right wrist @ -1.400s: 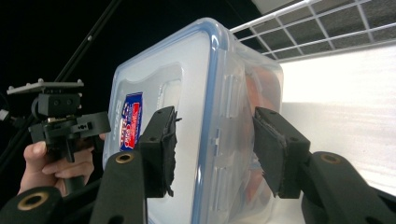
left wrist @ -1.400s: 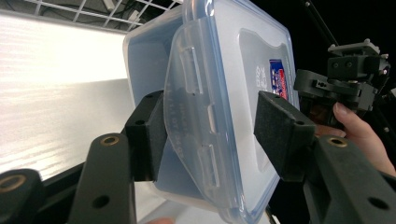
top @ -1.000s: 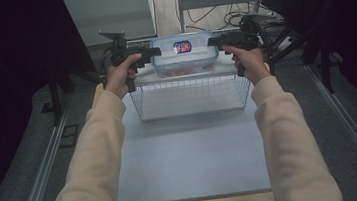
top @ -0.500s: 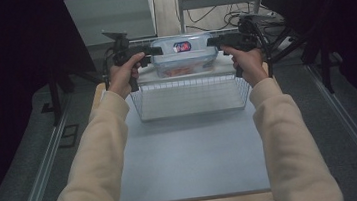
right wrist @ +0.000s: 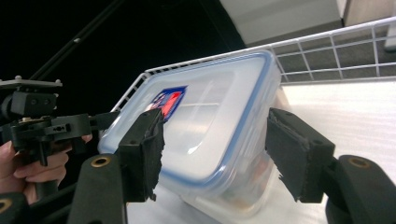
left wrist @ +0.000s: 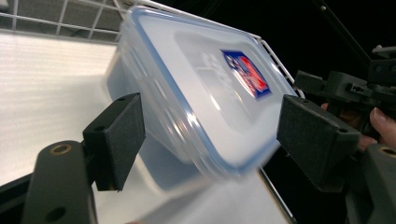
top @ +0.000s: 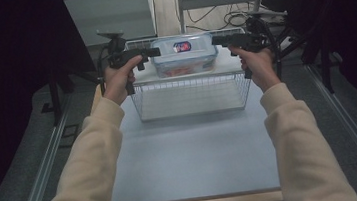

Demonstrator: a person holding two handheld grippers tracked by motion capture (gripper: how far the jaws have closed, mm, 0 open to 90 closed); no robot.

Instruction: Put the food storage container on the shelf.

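bench (top: 191,149): pale sheet, bare in the near half; white wire basket (top: 191,95) stands at the far end.
left hand-held gripper (top: 154,52): jaws apart and just been opening; in the left gripper view the pads (left wrist: 119,135) flank the box's end, no pad pressing it.
right hand-held gripper (top: 218,39): jaws apart, likewise just been opening; pads (right wrist: 299,156) stand off either side of the box's other end.
lidded plastic box (top: 184,54): clear, blue-rimmed lid; sits in the far part of the basket between the two grippers, something reddish inside. Appears released, resting on the basket floor by the far wall.
risk 1: a pad or jaw could catch the lid rim as the grippers draw away and drag or tip the box; cause, little clearance at the ends.
risk 2: box may sit askew against the wires and rock; cannot confirm it lies flat.
label (left wrist: 246,72): red-and-blue sticker on the lid; writing too blurred to read, no brand legible.
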